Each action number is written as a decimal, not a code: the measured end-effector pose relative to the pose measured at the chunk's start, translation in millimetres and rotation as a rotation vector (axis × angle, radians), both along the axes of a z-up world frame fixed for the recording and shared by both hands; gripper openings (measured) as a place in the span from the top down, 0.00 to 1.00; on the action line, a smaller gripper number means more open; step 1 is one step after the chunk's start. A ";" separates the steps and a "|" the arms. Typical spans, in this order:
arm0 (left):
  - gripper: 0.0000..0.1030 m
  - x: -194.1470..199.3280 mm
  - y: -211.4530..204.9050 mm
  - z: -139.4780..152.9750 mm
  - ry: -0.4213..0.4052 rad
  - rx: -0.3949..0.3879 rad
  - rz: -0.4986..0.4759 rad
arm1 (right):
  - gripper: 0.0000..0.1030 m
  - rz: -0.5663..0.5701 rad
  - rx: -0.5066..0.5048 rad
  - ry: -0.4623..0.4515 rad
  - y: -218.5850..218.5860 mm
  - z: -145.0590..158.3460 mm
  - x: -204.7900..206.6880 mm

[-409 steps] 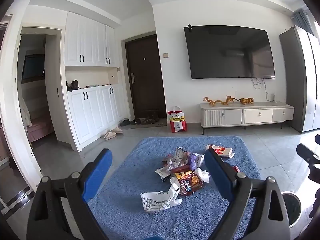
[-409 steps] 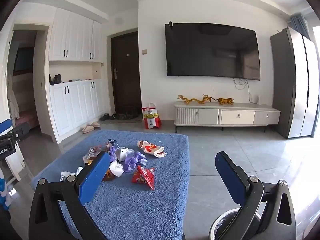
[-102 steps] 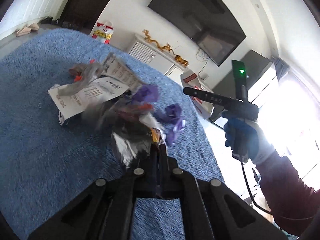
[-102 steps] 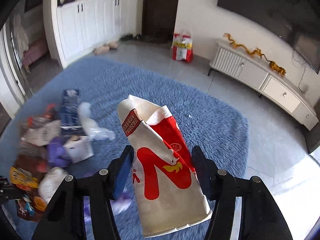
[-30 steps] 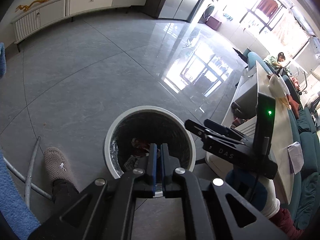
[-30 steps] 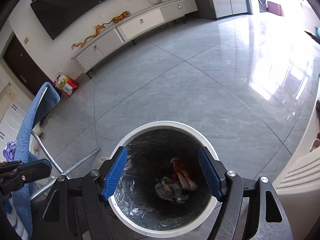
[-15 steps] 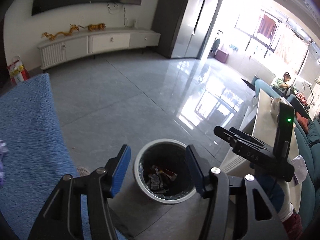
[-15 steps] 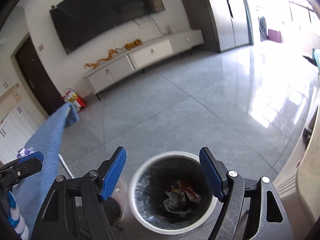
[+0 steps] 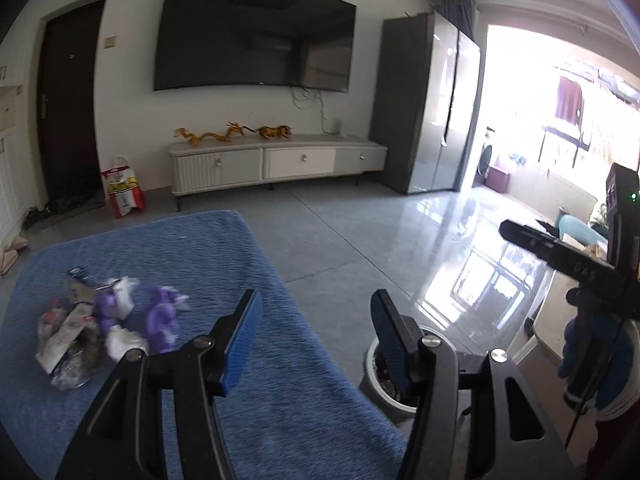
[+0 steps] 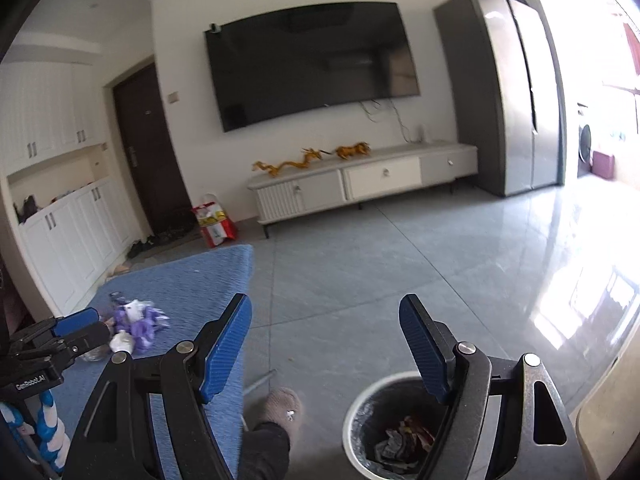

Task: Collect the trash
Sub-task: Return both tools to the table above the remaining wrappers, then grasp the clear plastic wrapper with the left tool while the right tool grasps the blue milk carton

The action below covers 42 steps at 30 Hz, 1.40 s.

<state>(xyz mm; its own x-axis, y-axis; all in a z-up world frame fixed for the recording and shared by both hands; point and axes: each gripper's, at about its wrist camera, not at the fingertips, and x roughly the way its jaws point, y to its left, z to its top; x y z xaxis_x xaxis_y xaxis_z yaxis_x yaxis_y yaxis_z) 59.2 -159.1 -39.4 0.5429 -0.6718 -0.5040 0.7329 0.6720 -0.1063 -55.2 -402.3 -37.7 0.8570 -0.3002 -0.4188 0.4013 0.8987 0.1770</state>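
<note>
A pile of wrappers and crumpled paper (image 9: 100, 328) lies on the blue towel-covered table (image 9: 180, 264), left of my left gripper (image 9: 316, 332), which is open and empty above the table's right edge. The pile also shows in the right wrist view (image 10: 136, 324). My right gripper (image 10: 326, 344) is open and empty, raised above the white trash bin (image 10: 360, 412), which holds crumpled wrappers (image 10: 404, 440). The bin's rim shows in the left wrist view (image 9: 370, 384), behind the right finger.
The person's slippered foot (image 10: 282, 404) stands between the table and the bin. A TV cabinet (image 9: 276, 160), a red and white bag (image 9: 122, 192) and a tall grey cabinet (image 9: 424, 108) line the far wall. The other hand-held gripper (image 9: 572, 264) is at the right.
Both grippers have lifted and tilted up from over the bin towards the room and the table. The left gripper, shut one second ago, is open. Wrappers now lie in the bin.
</note>
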 end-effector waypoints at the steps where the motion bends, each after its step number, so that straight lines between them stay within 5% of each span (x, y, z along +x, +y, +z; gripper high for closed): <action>1: 0.47 2.7 14.5 0.3 -0.002 -0.008 0.020 | 0.26 0.017 -0.010 -0.007 9.0 6.2 2.6; 12: 0.47 46.0 149.7 -18.6 0.029 -0.080 0.260 | 0.26 0.202 -0.102 -0.011 96.8 38.2 46.0; 22: 0.47 90.6 233.2 -48.6 0.084 -0.081 0.433 | 0.26 0.315 -0.116 0.014 133.1 32.0 90.7; 30: 0.47 121.6 252.9 -63.3 0.120 -0.078 0.458 | 0.26 0.338 -0.091 0.064 131.2 9.2 121.4; 38: 0.48 177.8 230.5 -82.9 0.184 -0.033 0.413 | 0.26 0.388 -0.080 0.094 137.3 -3.3 165.3; 42: 0.56 206.1 217.2 -98.0 0.220 -0.007 0.407 | 0.26 0.448 -0.092 0.114 151.0 -7.5 194.8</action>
<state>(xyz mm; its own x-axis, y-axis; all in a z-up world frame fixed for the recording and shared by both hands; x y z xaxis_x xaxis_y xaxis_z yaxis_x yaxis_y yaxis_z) 265.3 58.0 -137.4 0.6437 -0.4295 -0.6334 0.3686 0.8993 -0.2353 139.7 -251.3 -45.2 0.8607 0.0489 -0.5068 -0.0179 0.9977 0.0659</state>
